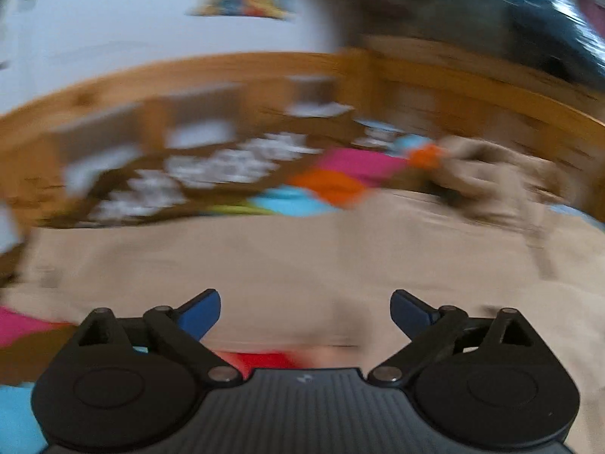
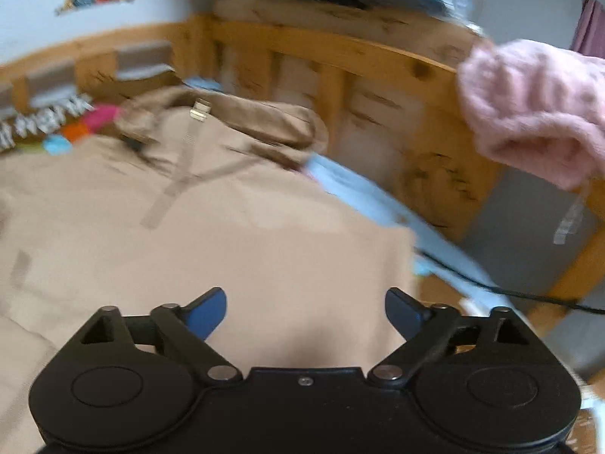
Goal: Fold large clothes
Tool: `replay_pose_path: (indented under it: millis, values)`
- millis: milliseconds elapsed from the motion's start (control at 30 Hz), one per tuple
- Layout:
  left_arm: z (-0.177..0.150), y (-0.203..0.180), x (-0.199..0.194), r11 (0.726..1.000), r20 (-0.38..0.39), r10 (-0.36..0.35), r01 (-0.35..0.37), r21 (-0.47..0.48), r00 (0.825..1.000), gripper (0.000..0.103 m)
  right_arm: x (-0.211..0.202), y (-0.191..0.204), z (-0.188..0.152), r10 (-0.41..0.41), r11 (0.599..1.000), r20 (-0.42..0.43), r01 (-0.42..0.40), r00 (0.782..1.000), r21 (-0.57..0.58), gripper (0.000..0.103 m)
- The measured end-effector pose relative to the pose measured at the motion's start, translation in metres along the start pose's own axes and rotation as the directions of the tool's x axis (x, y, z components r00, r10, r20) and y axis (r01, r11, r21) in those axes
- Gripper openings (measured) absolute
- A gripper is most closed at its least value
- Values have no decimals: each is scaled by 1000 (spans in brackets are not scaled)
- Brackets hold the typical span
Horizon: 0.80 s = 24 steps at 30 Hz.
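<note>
A large beige hooded garment [image 1: 287, 261] lies spread on a bed, also in the right wrist view [image 2: 211, 234]. Its hood [image 2: 242, 117] is bunched at the far end with a drawstring [image 2: 191, 140] lying across the chest. My left gripper [image 1: 305, 312] is open and empty, just above the garment's near part. My right gripper [image 2: 305, 310] is open and empty over the garment near its right edge. Both views are motion blurred.
A colourful patterned bedsheet [image 1: 332, 174] lies beyond the garment. A wooden bed frame [image 2: 340, 53] rings the far and right sides. A pink fluffy item [image 2: 537, 109] hangs at the right. A black cable [image 2: 529, 295] runs off the bed's right edge.
</note>
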<state>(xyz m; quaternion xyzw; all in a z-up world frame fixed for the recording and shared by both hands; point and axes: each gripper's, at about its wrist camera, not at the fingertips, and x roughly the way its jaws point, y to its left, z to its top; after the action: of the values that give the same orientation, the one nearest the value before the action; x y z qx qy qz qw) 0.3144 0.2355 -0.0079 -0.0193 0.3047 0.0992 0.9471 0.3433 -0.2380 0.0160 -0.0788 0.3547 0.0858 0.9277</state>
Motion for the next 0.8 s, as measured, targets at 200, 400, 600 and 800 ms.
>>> replay_pose_path:
  millis: [200, 400, 600, 800]
  values:
    - [3, 133, 11, 929, -55, 210, -217, -301, 976, 101, 10, 81, 14, 175, 985, -1, -175, 985, 2, 100]
    - [-18, 234, 39, 714, -148, 289, -316, -625, 946, 97, 16, 144, 25, 283, 958, -40, -284, 958, -40, 101]
    - [-30, 281, 60, 613, -195, 335, -370, -698, 922, 80, 15, 178, 32, 305, 948, -85, -311, 949, -73, 101]
    - [-30, 282, 72, 596, -211, 387, -419, -685, 897, 30, 15, 192, 43, 268, 955, -139, -283, 953, -94, 101]
